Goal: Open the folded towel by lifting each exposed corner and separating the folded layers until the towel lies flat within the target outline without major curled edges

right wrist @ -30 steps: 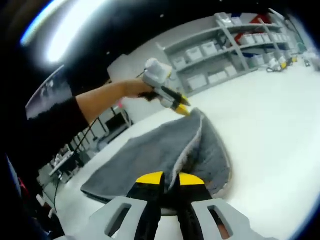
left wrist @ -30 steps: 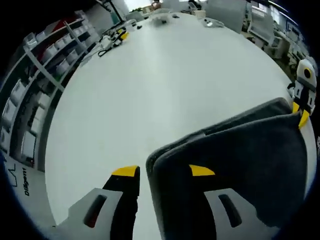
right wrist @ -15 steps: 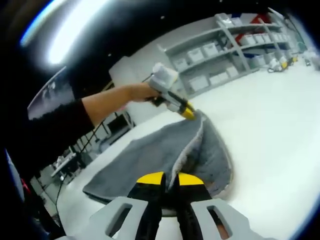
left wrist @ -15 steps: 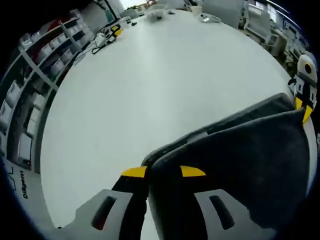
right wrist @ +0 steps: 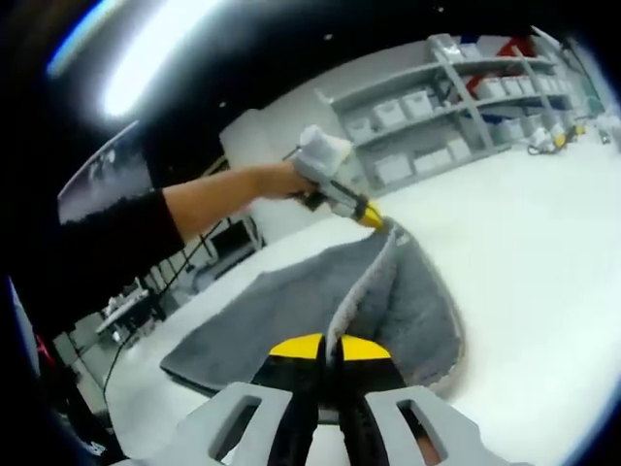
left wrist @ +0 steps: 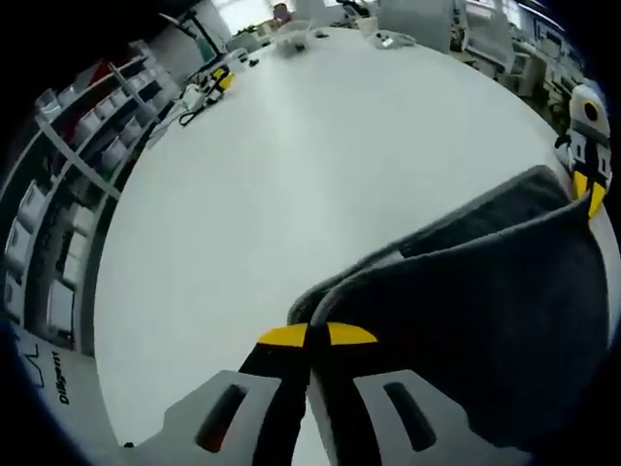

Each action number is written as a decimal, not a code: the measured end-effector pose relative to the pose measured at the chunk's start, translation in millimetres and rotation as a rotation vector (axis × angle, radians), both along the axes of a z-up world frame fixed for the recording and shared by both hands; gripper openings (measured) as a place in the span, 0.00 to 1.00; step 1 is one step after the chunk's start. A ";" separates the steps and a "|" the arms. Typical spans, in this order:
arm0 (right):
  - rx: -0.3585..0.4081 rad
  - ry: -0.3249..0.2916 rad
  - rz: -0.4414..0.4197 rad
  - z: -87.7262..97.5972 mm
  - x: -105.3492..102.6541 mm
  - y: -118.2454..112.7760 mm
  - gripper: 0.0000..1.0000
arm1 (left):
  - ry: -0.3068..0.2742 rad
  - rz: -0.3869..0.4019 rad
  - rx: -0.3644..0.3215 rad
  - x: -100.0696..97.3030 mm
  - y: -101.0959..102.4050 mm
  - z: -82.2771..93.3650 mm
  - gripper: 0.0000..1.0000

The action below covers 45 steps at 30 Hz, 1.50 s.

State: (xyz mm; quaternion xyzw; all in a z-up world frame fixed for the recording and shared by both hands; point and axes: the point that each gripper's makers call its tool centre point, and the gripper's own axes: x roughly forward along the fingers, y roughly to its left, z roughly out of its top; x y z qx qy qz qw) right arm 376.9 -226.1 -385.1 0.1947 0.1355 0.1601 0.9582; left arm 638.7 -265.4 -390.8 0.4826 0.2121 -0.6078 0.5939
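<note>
Towel [left wrist: 485, 311] is lying still folded on the white table [left wrist: 291, 175]; left gripper [left wrist: 317, 336] and right gripper [right wrist: 329, 347] are each pinching a top-layer corner, so the next move is probably peeling this layer open

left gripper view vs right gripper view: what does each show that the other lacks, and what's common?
Left gripper view: the wide white table stretching away, small clutter at its far edge, and the right hand-held gripper at the towel's far corner.

Right gripper view: a person's sleeved arm holding the left hand-held gripper on the towel's far corner, plus a bright ceiling light.

Both: the grey towel, its top layer pinched between each view's own shut jaws and lifted at the corner, and the storage shelves.
</note>
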 end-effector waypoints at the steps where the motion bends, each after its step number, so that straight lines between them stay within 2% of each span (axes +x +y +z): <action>1: -0.003 -0.002 0.009 1.0 -0.4 3.4 0.00 | -0.008 0.001 -0.009 0.8 0.7 3.1 0.03; 8: -0.014 -0.031 0.032 16.9 -1.3 13.5 0.00 | -0.041 -0.003 -0.031 0.8 10.4 12.5 0.03; 11: -0.051 -0.043 0.054 21.5 -1.3 23.4 0.00 | -0.058 -0.013 -0.030 1.2 19.2 16.2 0.03; 17: -0.087 -0.073 0.089 34.5 3.2 41.1 0.00 | -0.077 -0.002 -0.042 3.7 43.2 25.6 0.03; 23: -0.145 -0.108 0.166 50.2 7.9 72.8 0.00 | -0.116 0.006 -0.059 9.0 69.2 37.5 0.03; 29: -0.170 -0.121 0.214 52.7 11.1 97.2 0.00 | -0.167 0.022 -0.081 11.2 93.6 43.4 0.02; 31: -0.193 -0.135 0.234 53.7 11.4 106.2 0.00 | -0.206 0.021 -0.081 13.1 102.3 46.6 0.02; 33: -0.215 -0.135 0.262 52.3 11.0 116.3 0.00 | -0.205 0.035 -0.099 13.7 111.3 49.2 0.02; 37: -0.238 -0.141 0.302 54.9 12.2 133.1 0.00 | -0.237 0.058 -0.088 18.6 135.0 48.7 0.02; 42: -0.247 -0.152 0.335 57.9 14.3 150.7 0.00 | -0.276 0.078 -0.131 23.9 151.4 58.4 0.02; 45: -0.259 -0.151 0.366 56.7 14.2 166.1 0.00 | -0.289 0.086 -0.123 26.4 165.6 57.6 0.02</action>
